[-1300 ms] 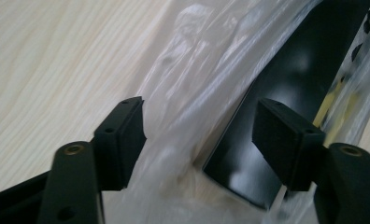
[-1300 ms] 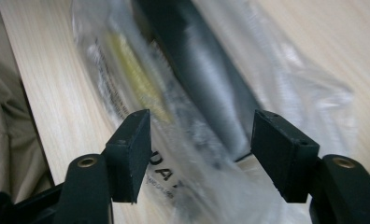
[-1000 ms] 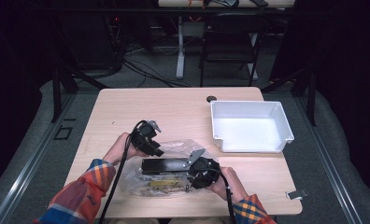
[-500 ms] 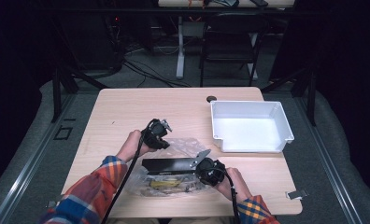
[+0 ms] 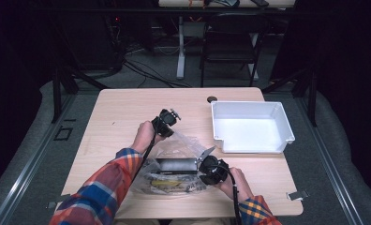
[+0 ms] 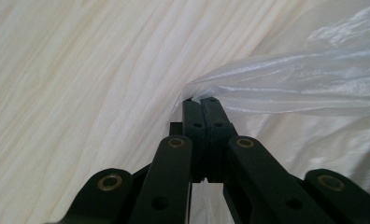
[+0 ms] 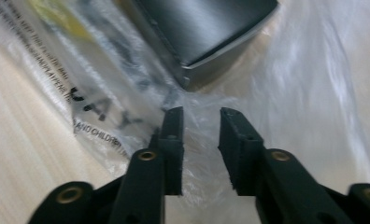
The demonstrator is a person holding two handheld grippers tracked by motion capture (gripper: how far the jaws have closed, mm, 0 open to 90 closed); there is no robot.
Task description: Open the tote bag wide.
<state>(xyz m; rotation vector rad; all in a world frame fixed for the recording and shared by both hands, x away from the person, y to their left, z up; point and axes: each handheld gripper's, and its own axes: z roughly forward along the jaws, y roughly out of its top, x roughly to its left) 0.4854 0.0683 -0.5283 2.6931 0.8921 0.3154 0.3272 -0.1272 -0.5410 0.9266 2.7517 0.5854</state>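
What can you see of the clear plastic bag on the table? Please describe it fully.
The clear plastic bag is thin, crinkled and glossy, with black printed warning text. It lies on the wooden table, holding a dark box and something yellow. The left gripper pinches its far edge, pulling it taut; the right gripper straddles its film, jaws parted.

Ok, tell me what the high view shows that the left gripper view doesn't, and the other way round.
High view alone: the white bin at the table's right side, both hands, the right gripper by the dark box inside the plastic bag. Left gripper view alone: the left gripper up close, its jaws shut on a pinched fold of the bag, drawn taut. Both share: the bag, the wooden tabletop and the left gripper gripping the bag's edge.
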